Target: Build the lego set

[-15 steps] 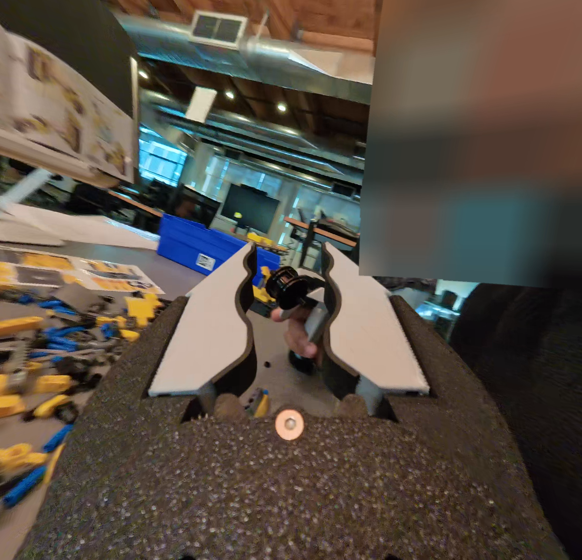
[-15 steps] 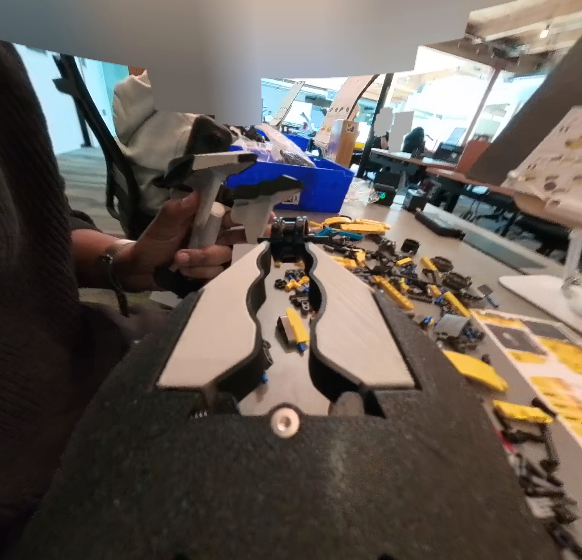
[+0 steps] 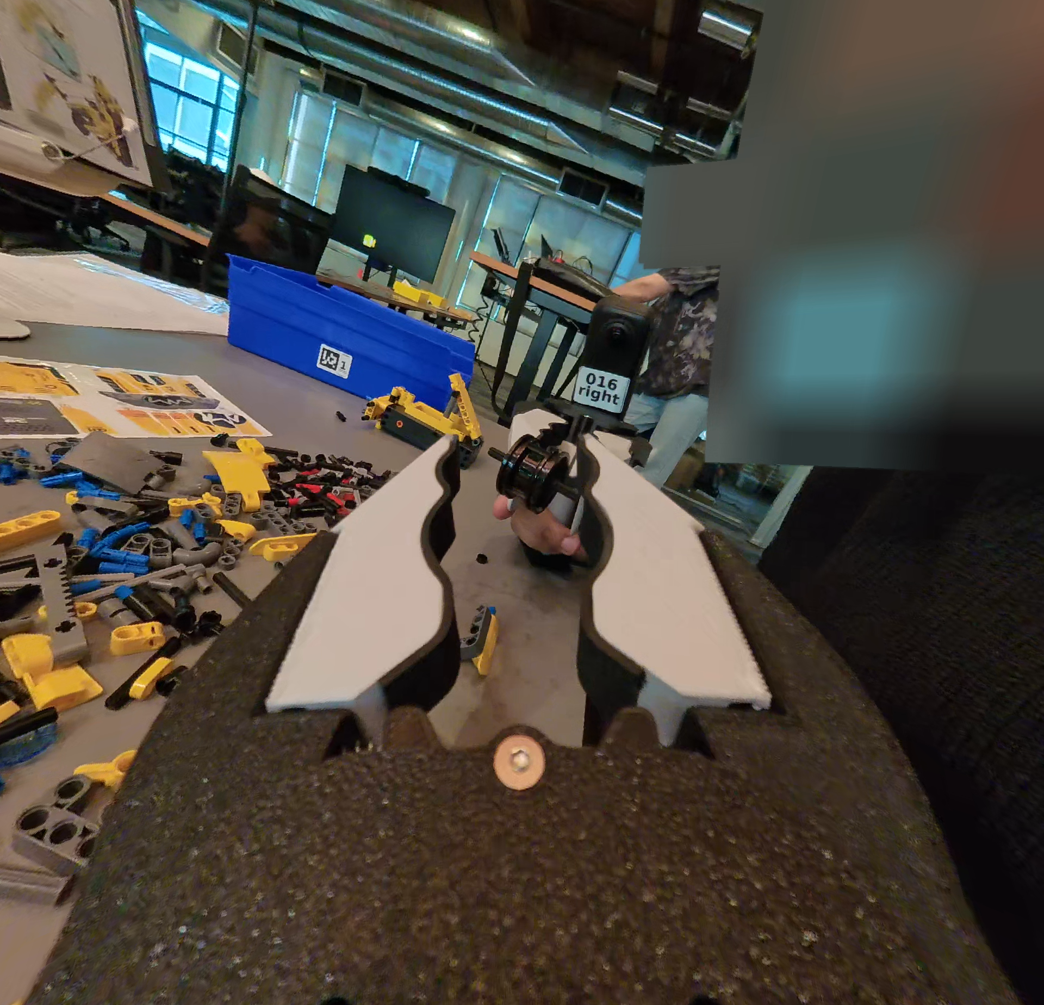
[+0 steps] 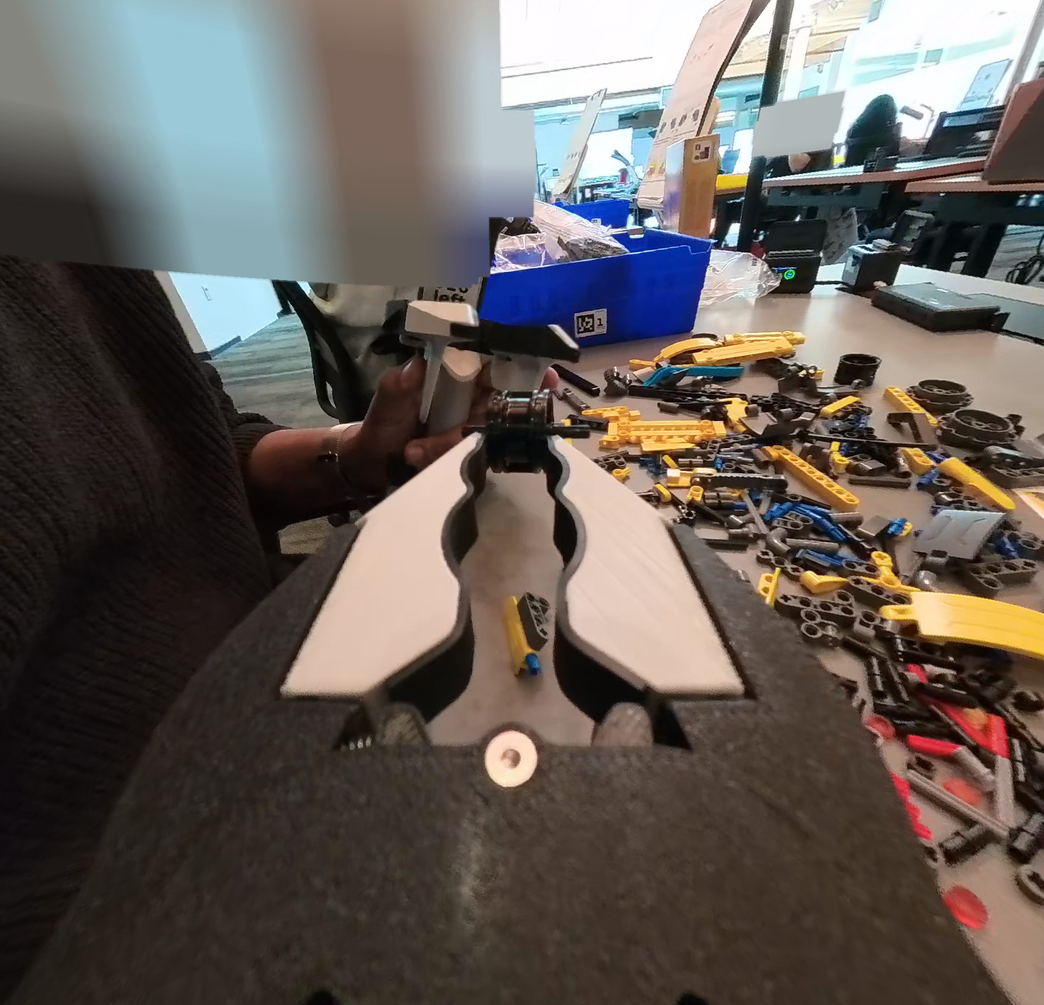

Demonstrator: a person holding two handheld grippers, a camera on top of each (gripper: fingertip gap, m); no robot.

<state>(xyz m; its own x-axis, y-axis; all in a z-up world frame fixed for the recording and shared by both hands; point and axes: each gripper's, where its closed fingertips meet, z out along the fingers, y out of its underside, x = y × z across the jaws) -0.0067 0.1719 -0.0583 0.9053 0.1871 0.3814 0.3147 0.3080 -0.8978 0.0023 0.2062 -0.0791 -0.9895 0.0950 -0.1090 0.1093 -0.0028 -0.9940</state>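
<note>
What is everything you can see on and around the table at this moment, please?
loose building pieces: many; yellow, black, grey, blue, red; strewn over the grey table
yellow-and-grey piece: one; alone on the table below the right gripper
part-built model: one; yellow; beside the blue bin
blue bin: one; back of table
instruction sheets: several; yellow-printed; flat on table
black wheel on axle: one; between the right gripper's fingers
left gripper: open, empty, beyond the wheel
right gripper: shut on the wheel
left hand, right hand: each holding a gripper

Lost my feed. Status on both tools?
Right tool shut on black wheel hub, held above table. Left tool open, facing the hub. Loose bricks scattered below.
</note>
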